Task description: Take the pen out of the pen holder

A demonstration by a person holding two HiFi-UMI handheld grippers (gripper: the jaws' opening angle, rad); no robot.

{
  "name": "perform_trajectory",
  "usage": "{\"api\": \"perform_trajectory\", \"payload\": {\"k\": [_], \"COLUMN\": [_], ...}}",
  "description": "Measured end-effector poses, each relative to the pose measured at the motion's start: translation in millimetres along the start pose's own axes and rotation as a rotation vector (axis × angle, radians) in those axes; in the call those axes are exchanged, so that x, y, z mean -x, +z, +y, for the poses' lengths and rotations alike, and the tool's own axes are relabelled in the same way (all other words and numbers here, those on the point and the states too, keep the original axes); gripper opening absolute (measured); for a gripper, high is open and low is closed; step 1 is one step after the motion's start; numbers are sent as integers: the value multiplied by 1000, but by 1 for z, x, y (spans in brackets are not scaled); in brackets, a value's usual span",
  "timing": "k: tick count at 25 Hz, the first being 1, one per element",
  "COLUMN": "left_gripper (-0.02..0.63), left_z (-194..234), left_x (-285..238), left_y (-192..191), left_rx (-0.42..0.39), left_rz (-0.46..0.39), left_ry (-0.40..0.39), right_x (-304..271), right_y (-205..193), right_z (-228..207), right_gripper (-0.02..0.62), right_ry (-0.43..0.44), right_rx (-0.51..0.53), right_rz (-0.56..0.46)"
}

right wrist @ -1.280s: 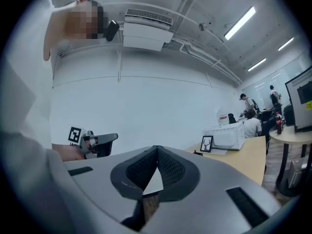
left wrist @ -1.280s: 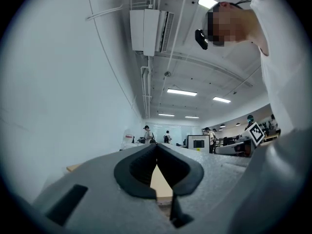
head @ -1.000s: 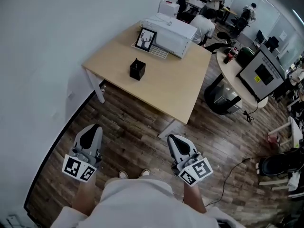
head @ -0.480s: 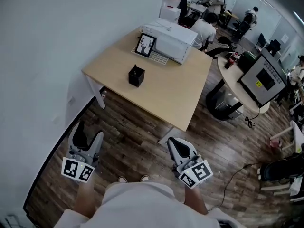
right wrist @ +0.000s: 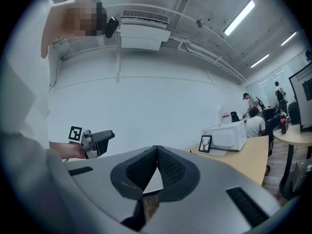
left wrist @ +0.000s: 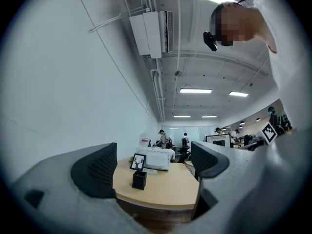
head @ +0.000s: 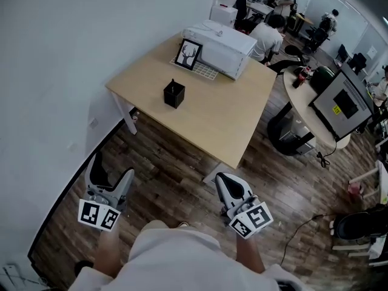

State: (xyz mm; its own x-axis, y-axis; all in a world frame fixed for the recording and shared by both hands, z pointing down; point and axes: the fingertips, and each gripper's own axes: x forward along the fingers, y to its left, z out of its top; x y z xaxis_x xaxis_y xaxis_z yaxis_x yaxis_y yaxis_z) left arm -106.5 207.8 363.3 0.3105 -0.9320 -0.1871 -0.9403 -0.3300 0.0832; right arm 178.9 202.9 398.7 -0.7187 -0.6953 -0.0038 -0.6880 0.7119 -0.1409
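The pen (head: 174, 82) shows only as a thin dark tip standing above the rim of the small black square-sided pen holder (head: 174, 94). The holder stands upright on the pale, smooth wooden table (head: 224, 111), towards its left half and well apart from both grippers.

Behind the holder on the same table a black-framed picture of a deer's head (head: 188, 53) leans upright. It stands on a flat white gridded sheet (head: 204, 71), just beside a white boxy printer (head: 222, 43) with rounded edges. The table has white legs (head: 124, 115) and stands close to the plain white wall (head: 54, 59).

Dark, streaked plank flooring (head: 182, 162) lies between the table's near edge and the grippers. To the right stands a round pale table carrying a dark monitor (head: 343, 103), and a black cable (head: 298, 222) trails over the floor. People sit at desks far behind.

The left gripper (head: 113, 165), grey plastic with black ribbed pads and a square-marker cube, is held low over the floor. Its jaws have just been opening and now stand wide apart with nothing between them. In the left gripper view the holder appears far off through the gap.

The right gripper (head: 224, 183) is of the same make. Its ribbed pads are pressed together at the tips, and nothing is between them.
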Motion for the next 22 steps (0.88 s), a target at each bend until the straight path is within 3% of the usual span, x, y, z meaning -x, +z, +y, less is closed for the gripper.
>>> {"api": "perform_trajectory", "payload": {"k": [6, 9, 16, 22], "left_gripper": [468, 468, 468, 468], "left_z": [5, 4, 20, 62], "left_x": [5, -9, -71, -157], "left_y": [-21, -25, -53, -81], "left_rx": [17, 20, 69, 116], "left_rz": [65, 70, 78, 77], "left_ry": [32, 10, -63, -130], "right_x": [-8, -8, -35, -108], "right_y": [-9, -11, -16, -12], "right_z": [-10, -16, -46, -86], "right_gripper": [2, 2, 2, 2], "right_ry": [8, -6, -73, -121], "right_rx": [-32, -35, -35, -17], "right_rz": [3, 6, 29, 58]}}
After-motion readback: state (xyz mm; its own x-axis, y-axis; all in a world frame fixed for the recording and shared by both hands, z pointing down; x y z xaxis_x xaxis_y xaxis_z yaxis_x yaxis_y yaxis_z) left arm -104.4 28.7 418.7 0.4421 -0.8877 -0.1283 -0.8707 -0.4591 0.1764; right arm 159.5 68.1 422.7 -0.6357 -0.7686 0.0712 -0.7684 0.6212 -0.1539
